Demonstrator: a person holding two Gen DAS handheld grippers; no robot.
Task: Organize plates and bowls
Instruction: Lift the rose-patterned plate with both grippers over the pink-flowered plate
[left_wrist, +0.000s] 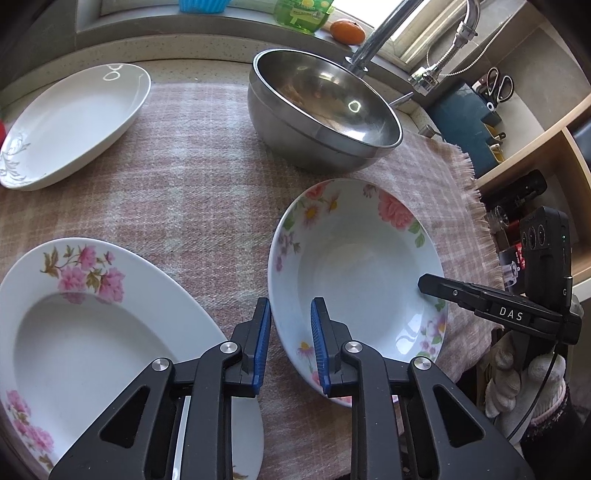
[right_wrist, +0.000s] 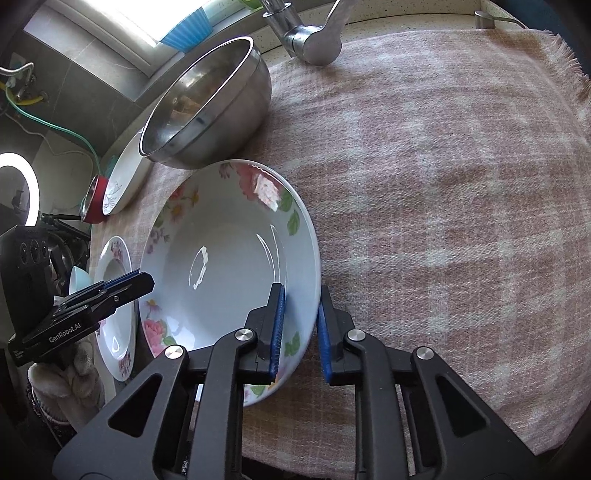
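So from the left wrist camera, the left gripper (left_wrist: 287, 325) straddles the near-left rim of the round white soup plate with pink roses and green leaves on its brim (left_wrist: 356, 273). One blue pad is outside the rim and one inside, the jaws drawn in narrow with the rim between them, and they look pinched onto it. The right gripper (left_wrist: 430, 286) comes in from the right side onto the opposite rim, held by a hand in a white knit glove (left_wrist: 524, 384). The plate sits on the pink checked woven cloth (left_wrist: 192, 192), with the big stainless steel mixing bowl (left_wrist: 321, 110) just behind it and a second flowered white plate (left_wrist: 92, 325) just to its left.

The right wrist camera tells the same story mirrored: the right gripper (right_wrist: 301, 325) is clamped narrow on the plate's right rim, and the plate looks tilted up off the cloth on that side. The left gripper (right_wrist: 142, 282) is over at the far-left rim.

So the rims are gripped on opposite sides, and the lift probably needs both hands rising evenly.
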